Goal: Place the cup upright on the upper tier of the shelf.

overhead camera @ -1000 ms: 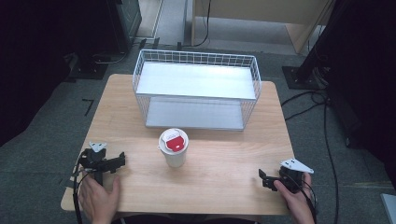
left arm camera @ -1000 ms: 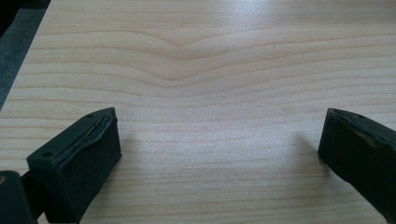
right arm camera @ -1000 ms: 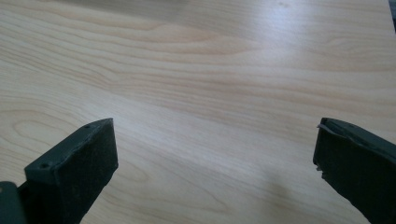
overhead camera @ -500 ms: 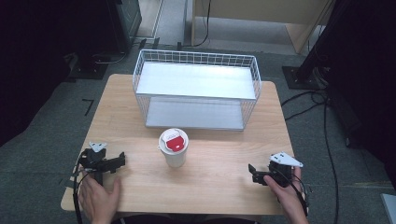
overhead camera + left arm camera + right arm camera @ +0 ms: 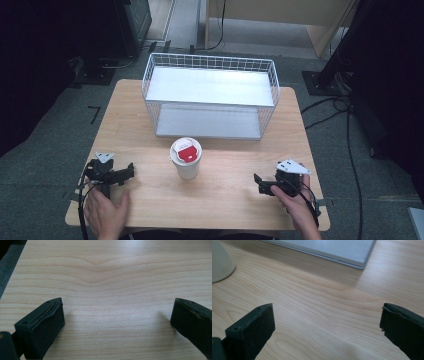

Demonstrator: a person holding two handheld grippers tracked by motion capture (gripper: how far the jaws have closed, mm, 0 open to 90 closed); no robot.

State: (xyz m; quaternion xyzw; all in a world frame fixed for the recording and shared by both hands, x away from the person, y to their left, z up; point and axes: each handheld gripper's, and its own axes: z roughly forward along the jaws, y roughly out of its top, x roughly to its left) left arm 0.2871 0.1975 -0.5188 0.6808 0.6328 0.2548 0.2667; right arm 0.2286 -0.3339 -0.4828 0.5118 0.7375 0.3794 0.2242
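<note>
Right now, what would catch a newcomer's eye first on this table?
A white cup with a red-patched lid stands mid-table, between two open hand-held tools: the left gripper and the right gripper. Behind it, at the far edge, sits a white wire basket with nothing in it.

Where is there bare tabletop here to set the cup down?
Free: the wood between left gripper and cup, between cup and right gripper, and the front edge of the table. Crowded: the back, where the wire basket stands.
</note>
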